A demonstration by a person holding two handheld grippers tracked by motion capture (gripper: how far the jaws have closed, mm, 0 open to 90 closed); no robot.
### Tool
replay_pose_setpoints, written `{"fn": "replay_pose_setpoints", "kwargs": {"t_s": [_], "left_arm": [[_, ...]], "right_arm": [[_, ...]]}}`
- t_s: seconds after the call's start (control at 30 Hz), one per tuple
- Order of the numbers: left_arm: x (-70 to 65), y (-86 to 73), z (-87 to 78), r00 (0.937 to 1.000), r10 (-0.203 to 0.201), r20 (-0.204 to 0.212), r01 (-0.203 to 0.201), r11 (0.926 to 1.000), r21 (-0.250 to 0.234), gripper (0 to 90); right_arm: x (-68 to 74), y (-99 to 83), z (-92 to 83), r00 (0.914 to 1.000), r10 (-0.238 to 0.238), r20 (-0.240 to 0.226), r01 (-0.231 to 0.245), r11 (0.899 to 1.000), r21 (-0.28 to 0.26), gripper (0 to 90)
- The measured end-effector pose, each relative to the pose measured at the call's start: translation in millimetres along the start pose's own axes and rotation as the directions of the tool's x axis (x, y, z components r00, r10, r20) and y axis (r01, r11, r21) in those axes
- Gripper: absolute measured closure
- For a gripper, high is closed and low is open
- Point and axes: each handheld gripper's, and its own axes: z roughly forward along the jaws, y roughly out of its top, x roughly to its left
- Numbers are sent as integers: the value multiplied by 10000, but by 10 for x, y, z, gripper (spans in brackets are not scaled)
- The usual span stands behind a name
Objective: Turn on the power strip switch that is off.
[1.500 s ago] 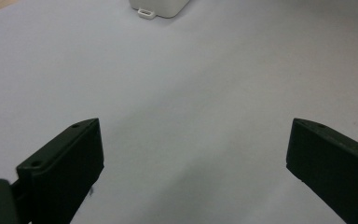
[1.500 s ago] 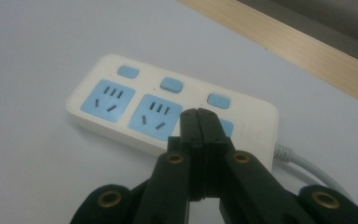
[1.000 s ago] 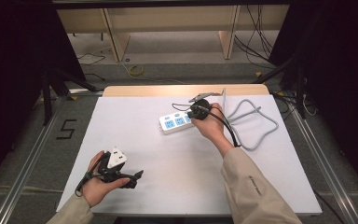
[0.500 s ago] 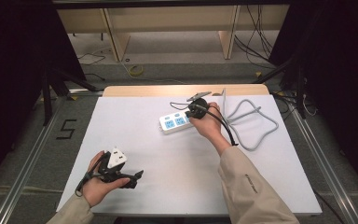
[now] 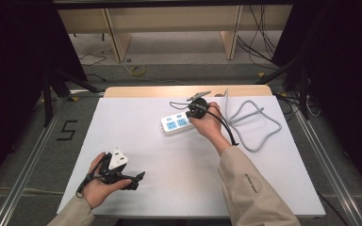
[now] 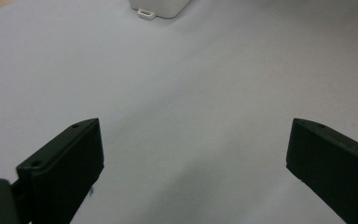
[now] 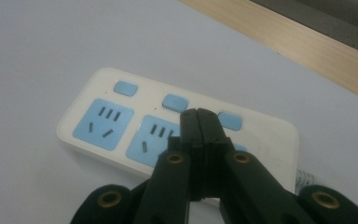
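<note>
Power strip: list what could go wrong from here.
The right gripper, shut, hangs over the power strip between two blue switch buttons; a push might land on the wrong one. The light strip could slide on the smooth white table, since the open left gripper is far off.

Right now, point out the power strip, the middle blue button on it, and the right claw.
power strip (image 7: 98, 123), right gripper view, on its leftmost blue socket face.
middle blue button (image 7: 175, 102), right gripper view, on the button's top.
right claw (image 7: 199, 117), right gripper view, where its two closed tips meet above the strip.
</note>
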Motion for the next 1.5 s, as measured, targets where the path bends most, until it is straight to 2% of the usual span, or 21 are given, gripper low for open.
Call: {"fn": "replay_pose_setpoints", "kwargs": {"t_s": [1.5], "left_arm": [[-2, -2, 5, 10000, 12, 58, -12, 10000, 27, 36]], "right_arm": [[58, 132, 126, 9999, -125, -78, 126, 9999, 119, 900]]}}
